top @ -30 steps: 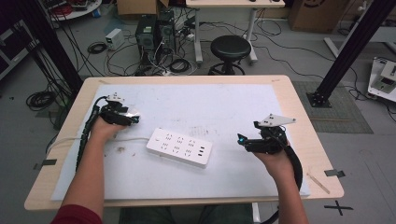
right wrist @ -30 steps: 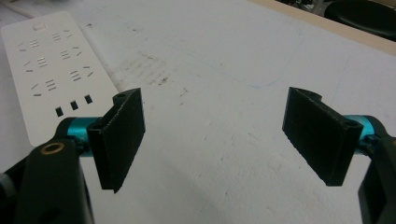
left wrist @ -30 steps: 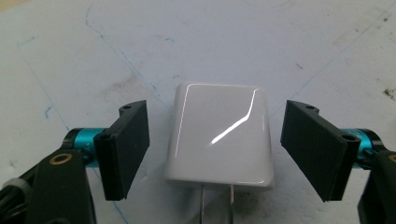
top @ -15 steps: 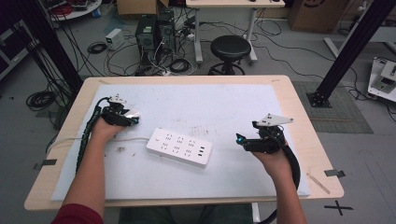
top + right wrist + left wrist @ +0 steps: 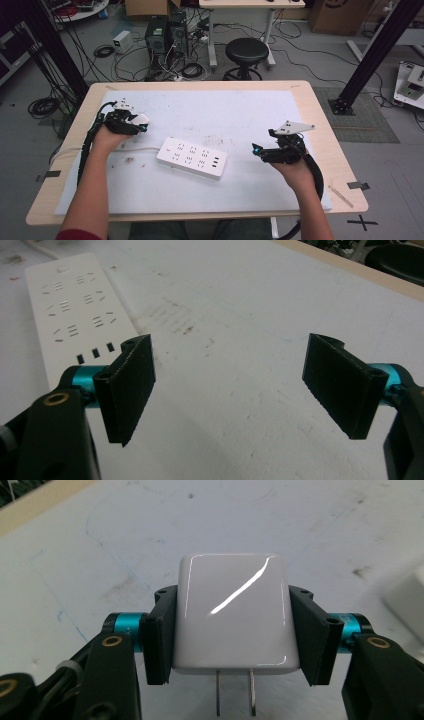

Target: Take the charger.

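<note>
- We see the left tongs (image 5: 141, 121) clamped on a white plug adapter (image 5: 233, 612); its two metal prongs point back toward the hand, and the pads press its two flat sides.
- In the high view the adapter (image 5: 140, 119) sits at the tip of the left tongs, over the left part of the surface (image 5: 240, 105), well clear of the left edge and with bare white mat ahead of it.
- We see the power strip (image 5: 192, 158) lying flat near the middle of the surface, slanted, its white cord running off toward the left edge; it lies between the two hands, apart from both.
- The right tongs (image 5: 256, 149) stand wide with nothing between the pads; in the right gripper view (image 5: 227, 385) they hover over bare mat, the power strip (image 5: 75, 305) off to one side.
- Open room: the far half of the surface is free, and so is the strip of mat between the power strip and the right tongs.
- Against the picture of a second ago, the left tongs have just closed on the adapter, and the left hand now sits a little higher in the high view; the right hand and the power strip have kept their places.
- We can read no brand or writing on the adapter or the power strip.
</note>
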`<move>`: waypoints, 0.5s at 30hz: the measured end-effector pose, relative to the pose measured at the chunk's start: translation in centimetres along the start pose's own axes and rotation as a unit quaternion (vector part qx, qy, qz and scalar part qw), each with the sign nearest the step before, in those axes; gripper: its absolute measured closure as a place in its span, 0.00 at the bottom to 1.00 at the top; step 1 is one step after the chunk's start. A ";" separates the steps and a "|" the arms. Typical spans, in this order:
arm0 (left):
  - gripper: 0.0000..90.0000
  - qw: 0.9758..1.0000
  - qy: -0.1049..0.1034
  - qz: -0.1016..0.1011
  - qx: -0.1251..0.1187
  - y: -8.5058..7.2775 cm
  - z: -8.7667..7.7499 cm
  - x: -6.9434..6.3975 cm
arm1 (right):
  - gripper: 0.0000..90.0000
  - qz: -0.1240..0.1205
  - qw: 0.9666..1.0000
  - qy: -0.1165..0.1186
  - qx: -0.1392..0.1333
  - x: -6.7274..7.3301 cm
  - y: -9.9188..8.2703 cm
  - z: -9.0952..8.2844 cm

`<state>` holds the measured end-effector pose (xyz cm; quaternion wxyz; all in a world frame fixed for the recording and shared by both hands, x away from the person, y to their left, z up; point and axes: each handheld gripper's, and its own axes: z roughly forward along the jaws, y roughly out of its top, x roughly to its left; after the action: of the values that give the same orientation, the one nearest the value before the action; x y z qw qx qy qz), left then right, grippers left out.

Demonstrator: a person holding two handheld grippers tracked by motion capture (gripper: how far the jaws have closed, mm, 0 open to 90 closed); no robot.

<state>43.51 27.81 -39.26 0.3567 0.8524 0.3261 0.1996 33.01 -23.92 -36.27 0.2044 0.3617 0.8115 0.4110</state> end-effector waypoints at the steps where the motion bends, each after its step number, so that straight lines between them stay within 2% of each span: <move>1: 0.47 1.000 0.001 0.005 -0.009 0.2 -0.8 -0.7 | 0.24 -0.001 1.000 0.002 0.001 0.1 0.0 -0.1; 5: 0.47 0.999 -0.013 0.030 -0.029 0.4 -3.7 -3.4 | 0.24 -0.003 1.000 0.019 -0.001 0.5 -0.1 -0.3; 7: 0.47 0.998 -0.022 0.035 -0.039 0.4 -4.7 -4.5 | 0.24 -0.007 1.000 0.026 -0.002 0.8 -0.1 -0.5; 11: 0.47 0.996 -0.036 0.050 -0.070 0.3 -7.0 -6.9 | 0.24 -0.012 0.999 0.038 -0.001 1.5 -0.1 -0.6; 15: 0.47 0.993 -0.054 0.061 -0.091 0.0 -8.3 -8.5 | 0.24 -0.015 0.999 0.045 -0.003 1.9 -0.1 -0.7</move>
<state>32.72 25.78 -34.63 0.4368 0.8443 0.2340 0.2039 31.26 -22.85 -36.02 0.1746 0.3301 0.8237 0.4266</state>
